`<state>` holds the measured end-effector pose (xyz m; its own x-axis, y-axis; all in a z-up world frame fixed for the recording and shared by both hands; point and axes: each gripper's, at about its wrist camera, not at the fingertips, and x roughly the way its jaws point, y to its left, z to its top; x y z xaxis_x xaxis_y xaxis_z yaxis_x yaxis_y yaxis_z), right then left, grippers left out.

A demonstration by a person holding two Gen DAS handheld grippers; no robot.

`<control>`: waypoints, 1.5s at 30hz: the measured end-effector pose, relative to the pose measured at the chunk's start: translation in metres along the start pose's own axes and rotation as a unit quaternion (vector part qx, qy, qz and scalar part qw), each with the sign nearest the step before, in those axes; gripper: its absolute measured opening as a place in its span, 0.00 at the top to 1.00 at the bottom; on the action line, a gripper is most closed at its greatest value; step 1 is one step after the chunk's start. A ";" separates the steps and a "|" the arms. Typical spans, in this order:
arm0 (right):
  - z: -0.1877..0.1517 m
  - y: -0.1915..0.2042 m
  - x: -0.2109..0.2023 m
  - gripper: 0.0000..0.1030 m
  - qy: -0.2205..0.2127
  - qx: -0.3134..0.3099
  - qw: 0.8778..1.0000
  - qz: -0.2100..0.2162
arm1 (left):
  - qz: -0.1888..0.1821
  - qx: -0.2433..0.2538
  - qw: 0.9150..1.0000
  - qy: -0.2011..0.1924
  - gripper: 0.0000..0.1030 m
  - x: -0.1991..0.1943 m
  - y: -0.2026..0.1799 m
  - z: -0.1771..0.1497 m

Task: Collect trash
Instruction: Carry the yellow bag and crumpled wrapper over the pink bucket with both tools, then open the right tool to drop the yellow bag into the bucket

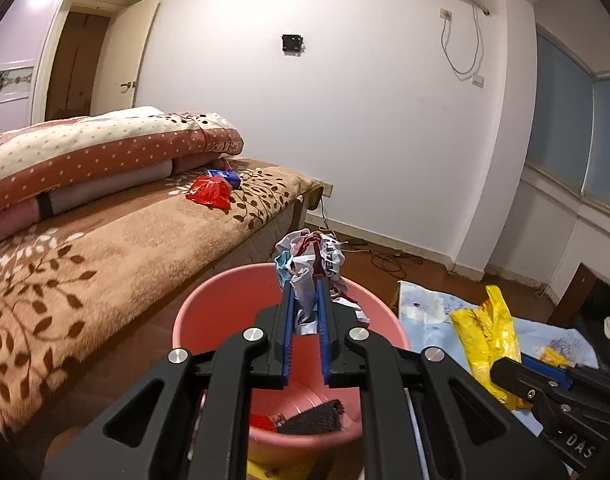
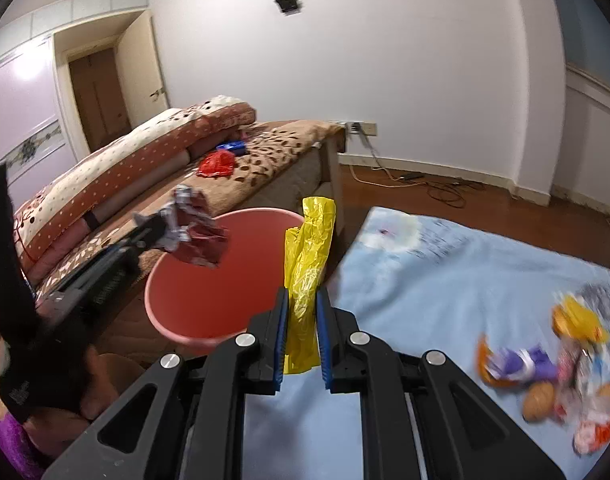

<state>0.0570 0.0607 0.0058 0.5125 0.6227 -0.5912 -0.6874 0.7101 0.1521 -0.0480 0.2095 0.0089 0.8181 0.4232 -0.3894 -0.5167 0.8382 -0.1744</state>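
Observation:
A pink bucket stands on the floor beside the bed and also shows in the right wrist view. My left gripper is shut on a crumpled red and white wrapper and holds it over the bucket; it also shows in the right wrist view. My right gripper is shut on a yellow plastic bag, held right of the bucket; the bag also shows in the left wrist view. A dark scrap and a red scrap lie in the bucket.
A red wrapper and a blue packet lie on the brown bed blanket. A light blue sheet covers the floor, with several colourful wrappers at its right. Folded quilts sit on the bed. Cables run along the wall.

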 end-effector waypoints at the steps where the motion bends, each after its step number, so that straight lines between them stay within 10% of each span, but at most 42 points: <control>1: 0.004 0.005 0.006 0.88 0.002 -0.006 1.000 0.002 | 0.000 0.003 1.000 0.002 0.90 0.003 0.002 0.001; 18: 0.012 0.044 0.086 0.87 0.055 -0.008 0.998 0.005 | -0.005 0.013 0.997 0.078 0.90 0.045 0.045 -0.016; 45: 0.006 0.044 0.095 0.82 0.067 -0.007 0.998 0.000 | -0.001 -0.016 0.993 0.115 0.90 0.056 0.048 -0.020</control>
<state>0.0782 0.1533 -0.0383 0.4393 0.5722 -0.6925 -0.6954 0.7047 0.1412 -0.0320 0.2662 -0.0398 0.7417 0.3295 -0.5842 -0.5262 0.8259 -0.2023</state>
